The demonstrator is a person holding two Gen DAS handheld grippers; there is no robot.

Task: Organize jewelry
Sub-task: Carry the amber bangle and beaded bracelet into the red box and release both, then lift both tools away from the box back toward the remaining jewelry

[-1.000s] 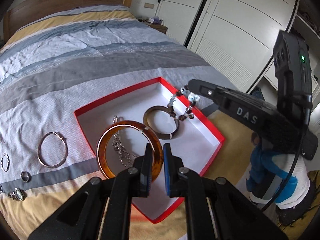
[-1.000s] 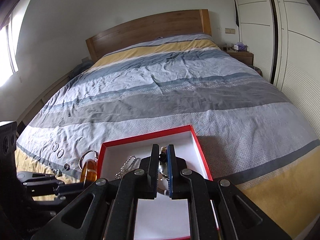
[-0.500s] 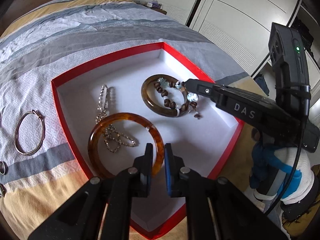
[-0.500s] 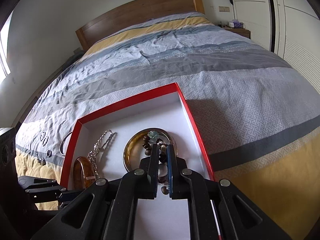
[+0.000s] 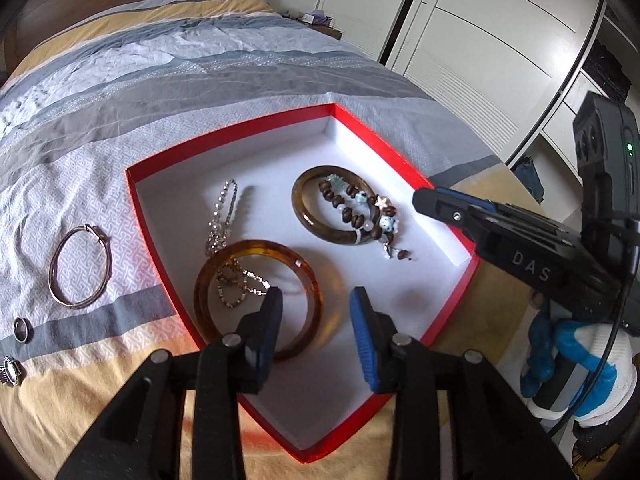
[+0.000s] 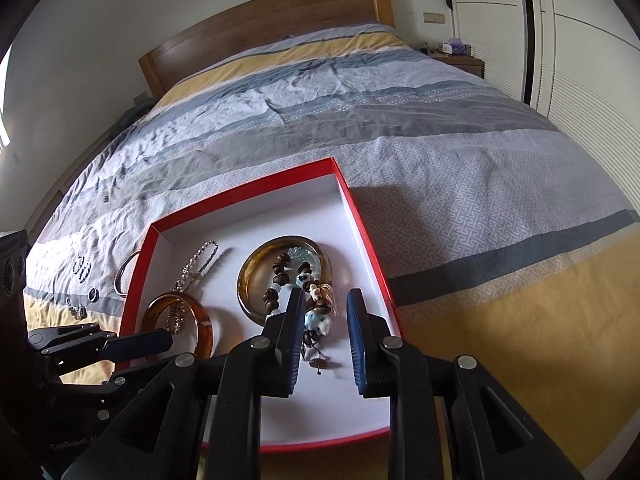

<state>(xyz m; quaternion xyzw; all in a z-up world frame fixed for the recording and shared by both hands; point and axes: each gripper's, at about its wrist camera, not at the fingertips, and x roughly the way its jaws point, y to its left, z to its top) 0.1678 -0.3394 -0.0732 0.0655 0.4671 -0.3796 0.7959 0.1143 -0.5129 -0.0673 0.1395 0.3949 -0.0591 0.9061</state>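
Observation:
A red box with a white inside (image 5: 240,132) (image 6: 362,224) lies on the bed. In it lie an amber bangle (image 5: 316,312) (image 6: 200,320) over a silver chain (image 5: 224,208) (image 6: 196,264), and a dark brown bangle (image 5: 304,216) (image 6: 248,276) with a beaded bracelet (image 5: 352,208) (image 6: 316,300) draped across it. My left gripper (image 5: 316,304) is open and empty over the amber bangle's right side. My right gripper (image 6: 324,308) is open and empty just above the beaded bracelet; it also shows in the left wrist view (image 5: 440,204).
On the bedspread left of the box lie a thin metal bangle (image 5: 78,268) (image 6: 120,276), a small ring (image 5: 21,329) (image 6: 93,294), a stone ring (image 5: 9,368) and hoop earrings (image 6: 82,268). White wardrobes (image 5: 480,40) stand to the right. A wooden headboard (image 6: 280,20) is at the far end.
Both grippers have opened. The amber bangle and the beaded bracelet, held above the box before, now lie inside it.

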